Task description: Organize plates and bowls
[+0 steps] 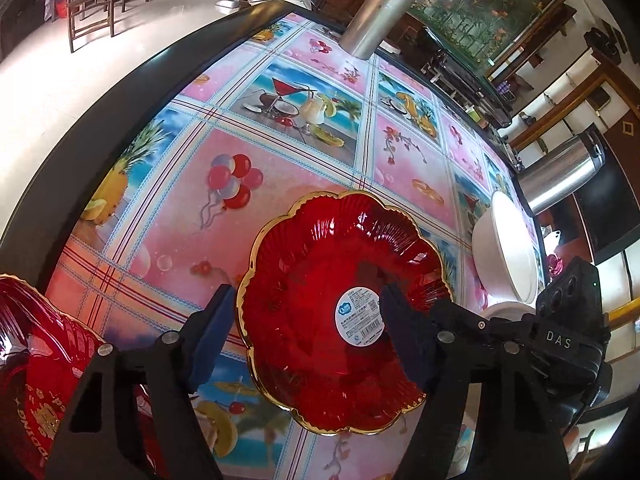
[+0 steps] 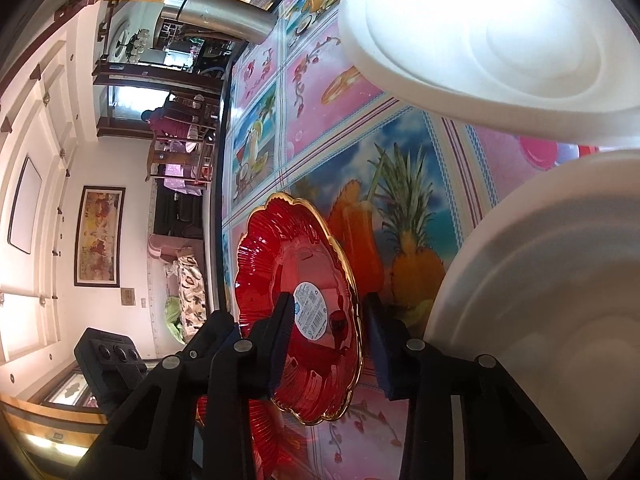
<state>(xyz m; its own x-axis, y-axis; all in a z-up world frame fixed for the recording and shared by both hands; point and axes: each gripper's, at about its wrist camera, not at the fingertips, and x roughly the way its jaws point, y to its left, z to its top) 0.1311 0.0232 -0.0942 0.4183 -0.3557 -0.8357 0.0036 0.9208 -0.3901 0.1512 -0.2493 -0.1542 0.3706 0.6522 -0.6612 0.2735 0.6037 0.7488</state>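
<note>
A red scalloped plate (image 1: 320,280) with a gold rim and a round white label sits on the patterned tablecloth. My left gripper (image 1: 306,312) is open, its fingers straddling the plate's near-left edge. In the right wrist view the same plate (image 2: 280,272) lies between the fingers of my open right gripper (image 2: 326,340); its gold rim sits in the gap. A second red plate (image 1: 36,360) lies at the lower left. Two white bowls (image 2: 480,40) (image 2: 560,320) stand close on the right; one also shows in the left wrist view (image 1: 508,252).
A steel thermos (image 1: 380,12) stands at the table's far side and a steel kettle (image 1: 560,172) at its right. The table's dark edge (image 1: 100,100) curves along the left. The other gripper's body (image 1: 568,320) is close at right.
</note>
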